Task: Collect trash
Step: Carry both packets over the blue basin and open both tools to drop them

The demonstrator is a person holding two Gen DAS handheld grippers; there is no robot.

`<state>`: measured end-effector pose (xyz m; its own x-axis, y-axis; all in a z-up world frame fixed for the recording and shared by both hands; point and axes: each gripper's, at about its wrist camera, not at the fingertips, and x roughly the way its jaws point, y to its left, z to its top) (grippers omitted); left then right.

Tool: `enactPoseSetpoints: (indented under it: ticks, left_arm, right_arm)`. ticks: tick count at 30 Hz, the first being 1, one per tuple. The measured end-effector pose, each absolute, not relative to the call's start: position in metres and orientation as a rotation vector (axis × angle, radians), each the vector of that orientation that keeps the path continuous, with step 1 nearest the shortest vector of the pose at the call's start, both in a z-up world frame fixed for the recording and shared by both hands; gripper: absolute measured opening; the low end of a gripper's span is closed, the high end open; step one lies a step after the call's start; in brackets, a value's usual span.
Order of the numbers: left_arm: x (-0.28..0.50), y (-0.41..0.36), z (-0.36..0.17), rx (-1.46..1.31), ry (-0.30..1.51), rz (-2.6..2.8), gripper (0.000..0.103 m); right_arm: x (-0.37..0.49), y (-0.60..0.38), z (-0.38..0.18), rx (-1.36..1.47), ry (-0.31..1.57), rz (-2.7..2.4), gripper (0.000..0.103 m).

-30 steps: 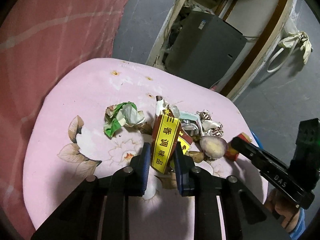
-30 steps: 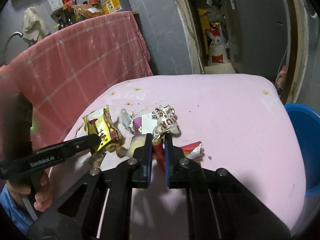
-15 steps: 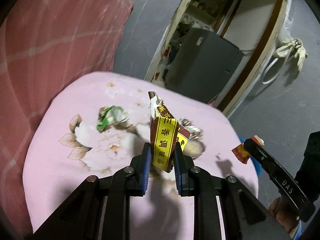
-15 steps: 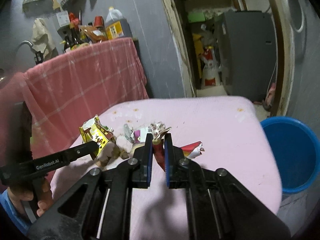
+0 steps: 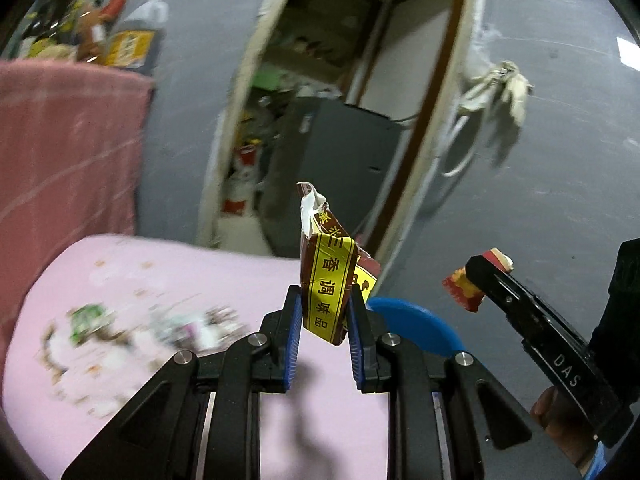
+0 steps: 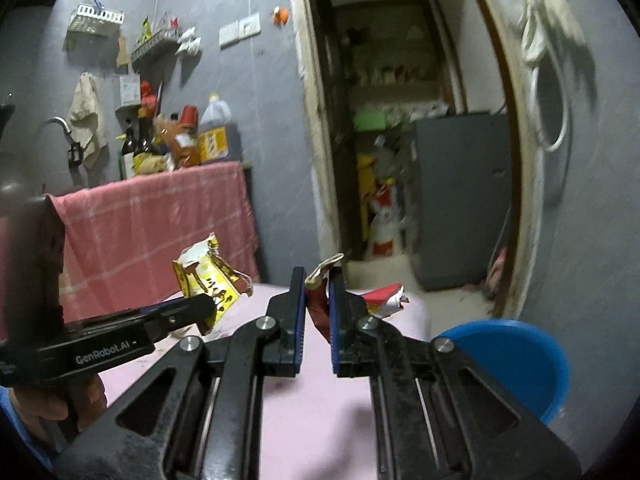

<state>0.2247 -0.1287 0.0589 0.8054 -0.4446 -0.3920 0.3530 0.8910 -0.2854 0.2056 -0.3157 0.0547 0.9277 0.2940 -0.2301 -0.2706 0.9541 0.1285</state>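
My left gripper (image 5: pixel 324 312) clenched the yellow-and-brown packet (image 5: pixel 328 280) above the pink table (image 5: pixel 168 280); my right gripper (image 6: pixel 317 300) pinched a red wrapper (image 6: pixel 318 308) near the blue bin (image 6: pixel 520 360).

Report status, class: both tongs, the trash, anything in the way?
Left tongs shut on brown-and-yellow seasoning packet, lifted. Right tongs shut on red crumpled wrapper, lifted. Round blue plastic bin beside pink table; nothing seen blocking it.

My left gripper (image 5: pixel 323 312) is matte black with 2 blue-padded fingers (image 5: pixel 293 330) and silver pivot screws. The right gripper (image 6: pixel 317 304) matches; seen at the left view's right edge, its side reads "DAS". Bare skin and a blue sleeve show at lower left.
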Motion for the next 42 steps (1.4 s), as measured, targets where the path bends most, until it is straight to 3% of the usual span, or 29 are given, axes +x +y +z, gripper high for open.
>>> enactPoseSetpoints:
  ticks: [11, 28, 34, 38, 42]
  left_arm:
    - [0.275, -0.226, 0.048, -0.108, 0.515, -0.557, 0.018]
    - [0.374, -0.304, -0.033, -0.073, 0.913, -0.535, 0.018]
    - [0.386, -0.307, -0.042, -0.074, 0.947, -0.529, 0.019]
    - [0.39, -0.306, -0.047, -0.095, 0.981, -0.511, 0.027]
    - [0.386, -0.297, -0.044, -0.108, 0.972, -0.505, 0.027]
  right_arm:
    - [0.227, -0.406, 0.047, 0.128, 0.264, 0.167, 0.01]
    - [0.296, -0.493, -0.046, 0.33, 0.502, 0.101, 0.011]
    - [0.315, -0.496, -0.055, 0.346, 0.559, 0.081, 0.014]
    - [0.326, -0.502, -0.061, 0.368, 0.596, 0.059, 0.028]
    - [0.321, -0.505, -0.057, 0.38, 0.586, 0.053, 0.031]
